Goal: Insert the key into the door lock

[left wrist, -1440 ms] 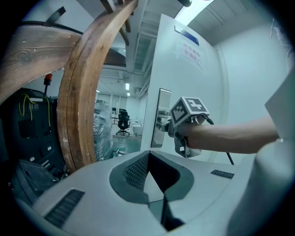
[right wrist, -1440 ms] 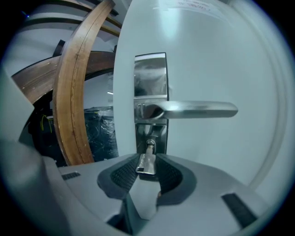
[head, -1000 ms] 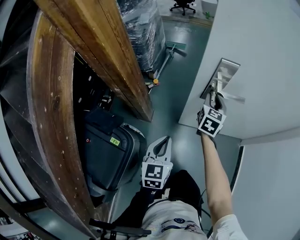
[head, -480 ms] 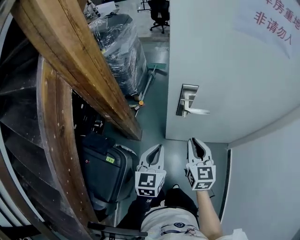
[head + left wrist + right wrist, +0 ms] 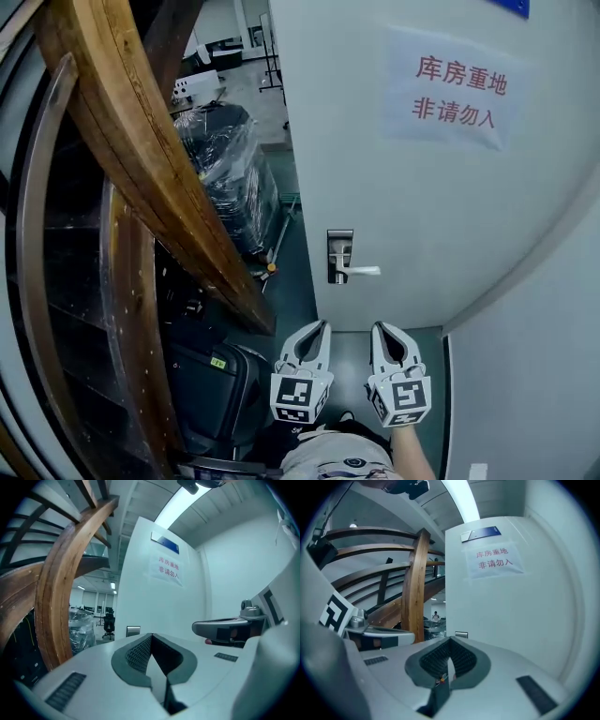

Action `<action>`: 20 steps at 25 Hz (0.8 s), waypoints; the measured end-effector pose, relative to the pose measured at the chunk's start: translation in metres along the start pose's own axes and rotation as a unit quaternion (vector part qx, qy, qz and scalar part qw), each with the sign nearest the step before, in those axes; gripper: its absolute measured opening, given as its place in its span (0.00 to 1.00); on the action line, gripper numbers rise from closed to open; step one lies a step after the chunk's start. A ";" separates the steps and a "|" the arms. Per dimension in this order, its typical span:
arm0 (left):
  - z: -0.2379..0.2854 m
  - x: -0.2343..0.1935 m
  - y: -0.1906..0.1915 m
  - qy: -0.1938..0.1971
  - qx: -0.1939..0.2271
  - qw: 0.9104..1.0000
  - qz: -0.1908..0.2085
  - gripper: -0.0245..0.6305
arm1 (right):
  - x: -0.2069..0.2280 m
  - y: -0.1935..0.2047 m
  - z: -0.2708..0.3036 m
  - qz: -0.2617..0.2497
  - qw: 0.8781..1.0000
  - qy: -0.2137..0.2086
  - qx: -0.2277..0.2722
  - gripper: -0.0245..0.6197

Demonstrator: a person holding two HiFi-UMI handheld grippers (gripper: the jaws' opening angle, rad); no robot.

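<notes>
The door lock (image 5: 339, 246) is a metal plate near the left edge of the pale door (image 5: 403, 206), with a lever handle (image 5: 364, 271) jutting right from it. No view shows the key clearly enough to place it. Both tongs hang below the plate and well short of the door, side by side, pointing up the head view toward it and roughly level. The right tongs (image 5: 379, 327) have their jaws closing up, the tips already meeting, with nothing gripped. The left tongs (image 5: 322, 325) are likewise pressed tip to tip and empty. A bare forearm (image 5: 412, 457) runs back from the right one. A paper notice (image 5: 457, 89) is stuck high on the door. A white wall (image 5: 525, 375) hems in the right side and a curved wooden stair beam (image 5: 141, 159) the left. A dark suitcase (image 5: 211, 384) and a wrapped pallet (image 5: 230, 155) sit under the beam, leaving a narrow strip of floor (image 5: 302, 281) open past the door's edge.
</notes>
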State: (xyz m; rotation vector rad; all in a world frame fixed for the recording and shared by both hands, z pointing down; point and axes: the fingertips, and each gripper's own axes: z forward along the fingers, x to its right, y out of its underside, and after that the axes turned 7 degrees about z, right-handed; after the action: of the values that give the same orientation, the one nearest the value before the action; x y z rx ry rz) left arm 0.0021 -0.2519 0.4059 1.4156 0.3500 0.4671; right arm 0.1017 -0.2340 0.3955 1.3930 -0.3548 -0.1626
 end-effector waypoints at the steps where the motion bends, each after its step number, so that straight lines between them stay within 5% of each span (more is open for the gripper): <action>1: 0.000 0.001 -0.002 0.001 0.002 1.000 0.004 0.04 | 0.002 -0.003 0.000 0.003 1.000 0.002 0.005 0.05; 20: 0.002 -0.003 -0.021 -0.002 0.025 0.999 0.021 0.04 | -0.015 -0.021 0.007 -0.010 0.999 -0.016 0.032 0.05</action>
State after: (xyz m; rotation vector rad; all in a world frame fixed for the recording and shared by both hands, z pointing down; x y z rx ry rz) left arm 0.0028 -0.2571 0.3850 1.4752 0.3311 0.4927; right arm 0.0873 -0.2397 0.3738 1.4586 -0.3757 -0.1923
